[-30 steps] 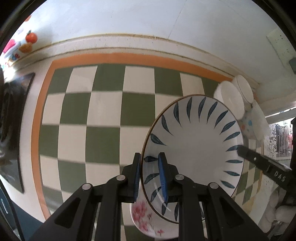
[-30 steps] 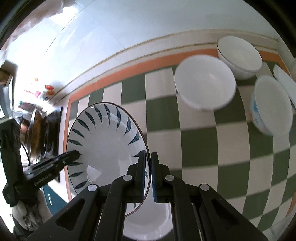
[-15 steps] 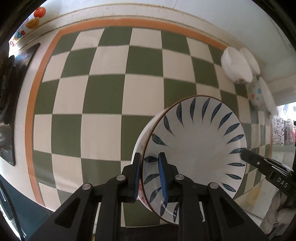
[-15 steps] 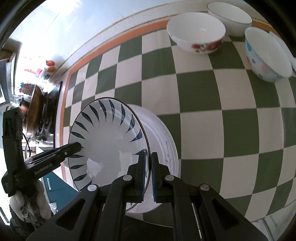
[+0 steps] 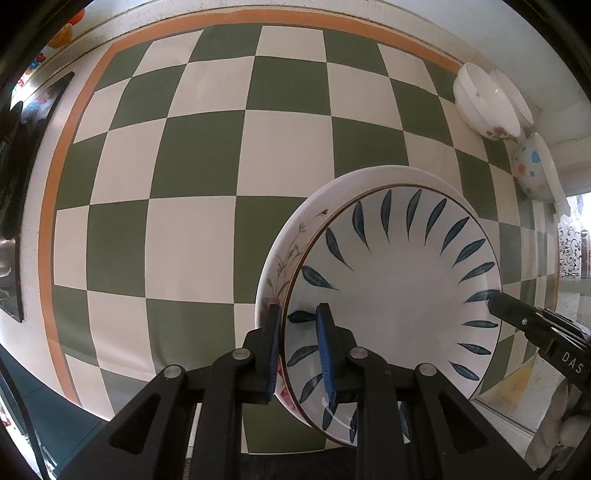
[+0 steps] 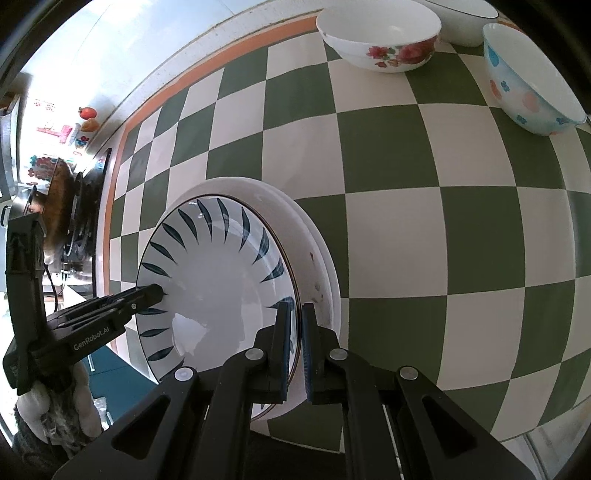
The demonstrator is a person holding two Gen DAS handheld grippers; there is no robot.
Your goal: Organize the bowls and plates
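Moved since earlier: leaf plate (image 5: pixel 399 295) is sinking from above the bench (image 5: pixel 192 236) toward the floral plate (image 5: pixel 288 254); both cameras are tipping down, so more checkered surface is showing.
Left tool (image 5: pixel 297 354): its two pads are sitting on either side of the leaf plate's near-left rim, fairly narrow, though a slim gap is showing on the inner side; it is gripping or just easing off.
Right tool (image 6: pixel 293 352): narrow, pinching the opposite rim; holding both sides is keeping the plate level, I judge.
Leaf plate: near the bench's front edge, lying on or just above the floral plate; contact is hard to tell.
Bowls: rose bowl (image 6: pixel 380 40), dotted bowl (image 6: pixel 532 88) and a plain bowl (image 6: pixel 465 14) are sitting at the far right corner, well apart from the plates.
Step, as a judgement: stacking plates, nearly seated; releasing comes next.
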